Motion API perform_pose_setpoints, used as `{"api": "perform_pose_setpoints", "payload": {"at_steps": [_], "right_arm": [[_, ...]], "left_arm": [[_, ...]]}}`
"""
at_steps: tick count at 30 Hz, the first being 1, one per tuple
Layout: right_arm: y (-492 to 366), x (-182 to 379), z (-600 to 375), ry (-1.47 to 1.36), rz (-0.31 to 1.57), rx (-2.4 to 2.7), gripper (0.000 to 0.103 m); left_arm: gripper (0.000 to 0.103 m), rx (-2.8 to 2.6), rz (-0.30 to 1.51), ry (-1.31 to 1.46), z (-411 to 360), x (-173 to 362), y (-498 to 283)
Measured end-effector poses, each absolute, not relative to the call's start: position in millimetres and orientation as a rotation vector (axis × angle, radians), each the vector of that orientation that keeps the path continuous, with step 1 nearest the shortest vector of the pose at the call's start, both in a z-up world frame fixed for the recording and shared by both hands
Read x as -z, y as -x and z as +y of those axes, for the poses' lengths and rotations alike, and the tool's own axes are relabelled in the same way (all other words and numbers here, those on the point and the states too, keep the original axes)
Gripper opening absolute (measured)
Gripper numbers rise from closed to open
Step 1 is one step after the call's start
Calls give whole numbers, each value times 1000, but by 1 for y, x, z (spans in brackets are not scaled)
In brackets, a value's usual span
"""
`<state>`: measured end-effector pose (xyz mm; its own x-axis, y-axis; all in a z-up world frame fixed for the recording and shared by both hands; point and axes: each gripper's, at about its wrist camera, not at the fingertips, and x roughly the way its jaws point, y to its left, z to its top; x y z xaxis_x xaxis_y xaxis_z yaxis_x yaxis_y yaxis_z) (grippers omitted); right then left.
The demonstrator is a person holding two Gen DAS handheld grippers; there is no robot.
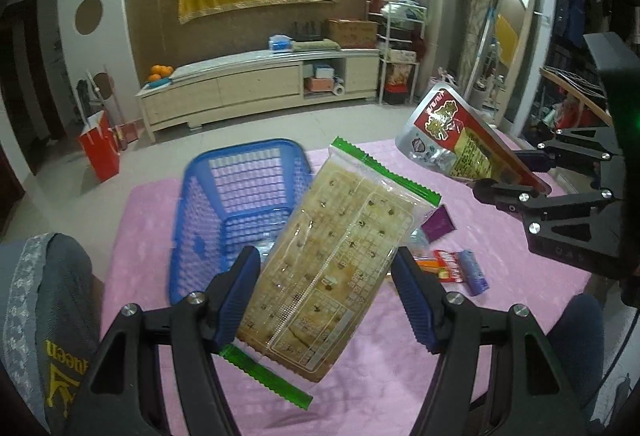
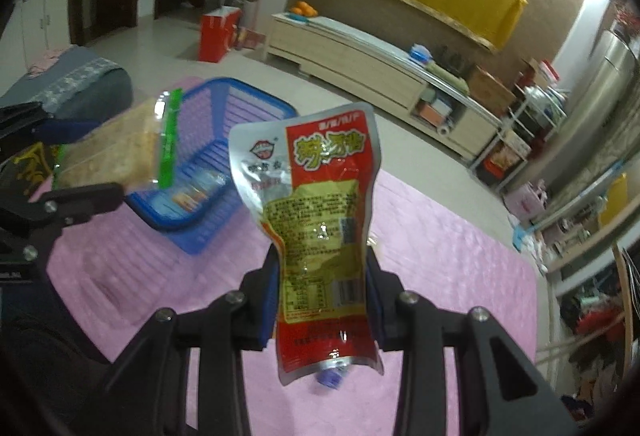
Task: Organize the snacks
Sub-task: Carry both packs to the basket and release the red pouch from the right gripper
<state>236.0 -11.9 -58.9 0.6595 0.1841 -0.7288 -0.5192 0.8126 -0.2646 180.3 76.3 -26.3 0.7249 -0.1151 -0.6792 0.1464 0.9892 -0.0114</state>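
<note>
The left gripper's (image 1: 326, 290) blue fingers (image 1: 236, 296) pinch the long sides of a clear cracker packet (image 1: 340, 252) with green sealed ends, held across its width so the flat pack stays level and does not fold. The right gripper's (image 2: 322, 300) fingers (image 2: 270, 300) close on the lower half of a red and silver snack pouch (image 2: 316, 220), which stands upright above them with its top free; gripping low probably keeps the label end clear for dropping in. Both packs hang in the air over the pink-covered surface (image 1: 384, 368). Ahead of them, near the surface's far left corner, sits the blue plastic basket (image 1: 236, 204), its open mouth tipped toward the grippers, with at least one small packet already inside. Toward the right edge lie several loose small snacks (image 1: 452, 266), among them a purple sachet (image 1: 438, 224), not yet gathered. The basket looks like the goal for both held packs.
</note>
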Motion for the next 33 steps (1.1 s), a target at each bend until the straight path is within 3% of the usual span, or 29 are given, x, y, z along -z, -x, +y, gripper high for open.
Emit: {"api": "perform_pose_setpoints", "payload": {"at_steps": [13,27,29,31,33], "right_arm": [[-251,78,69,486,803,-578,42],[-284,114,111,484,891,-625,43],[-290,121,112,470,910,-629,47],[-290,127,113,473,926,-617,67],[-285,127,108,476,894,-601,80]], "left_arm": [[66,0,752,37,168,30,-178],[66,-26,788,73,188,48,-196],[66,-27,795,83,191,48,-197],[66,-35,799,82,193,49,-197],[66,-36,801,78,190,49,-195]]}}
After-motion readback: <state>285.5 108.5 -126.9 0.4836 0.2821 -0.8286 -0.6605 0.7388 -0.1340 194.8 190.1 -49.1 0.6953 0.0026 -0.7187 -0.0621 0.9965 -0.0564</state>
